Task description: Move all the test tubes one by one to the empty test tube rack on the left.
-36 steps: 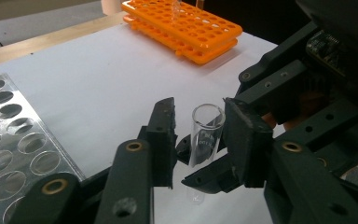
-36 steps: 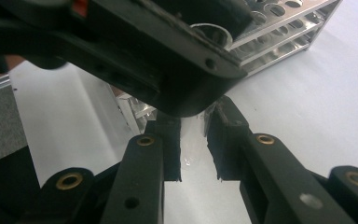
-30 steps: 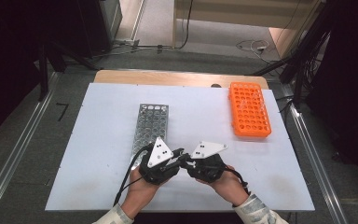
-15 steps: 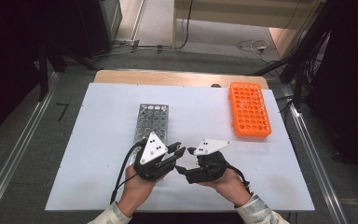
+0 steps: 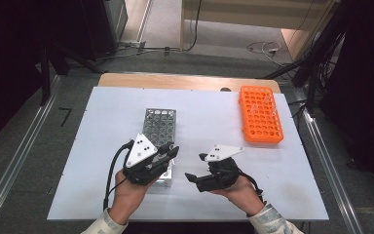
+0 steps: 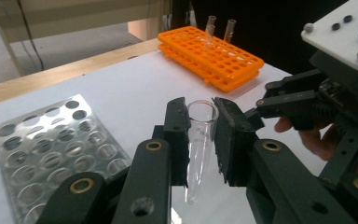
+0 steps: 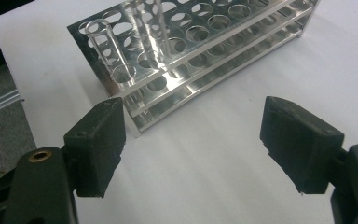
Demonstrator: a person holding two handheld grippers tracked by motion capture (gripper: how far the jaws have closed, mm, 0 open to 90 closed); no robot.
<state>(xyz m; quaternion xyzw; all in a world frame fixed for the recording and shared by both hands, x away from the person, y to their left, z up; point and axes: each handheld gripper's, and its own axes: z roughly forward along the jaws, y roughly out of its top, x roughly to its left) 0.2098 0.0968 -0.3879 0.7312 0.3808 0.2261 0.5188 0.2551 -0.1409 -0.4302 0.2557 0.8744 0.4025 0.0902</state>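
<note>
Since the earlier frames the two grippers have drawn apart: the left gripper (image 5: pixel 171 152) now sits over the near end of the metal test tube rack (image 5: pixel 158 127), low and left of centre in the high view, while the right gripper (image 5: pixel 191 177) has swung away to the lower middle of the frame, its jaws pointing left over bare desk (image 5: pixel 204 117).

Seen in the left gripper view, the left gripper (image 6: pixel 200 140) is clamped on a clear glass test tube (image 6: pixel 198 147), held upright at mid-frame with its open mouth just above the jaw tops and its rounded bottom hanging below them. Behind it the metal test tube rack (image 6: pixel 46 149) lies at lower left, and the orange test tube rack (image 6: pixel 212 56) sits at the upper centre with two clear tubes (image 6: pixel 219 29) standing at its far edge. The right gripper (image 6: pixel 279 100) shows at the right edge, a hand (image 6: pixel 307 137) behind it.

From the right gripper view, the right gripper (image 7: pixel 191 144) has its jaws spread wide with nothing between them, above white desk (image 7: pixel 200 186). The metal test tube rack (image 7: pixel 200 51) crosses the upper frame, with a clear tube (image 7: pixel 103 46) above its left corner

In the high view the orange test tube rack (image 5: pixel 260 114) lies at upper right
</note>
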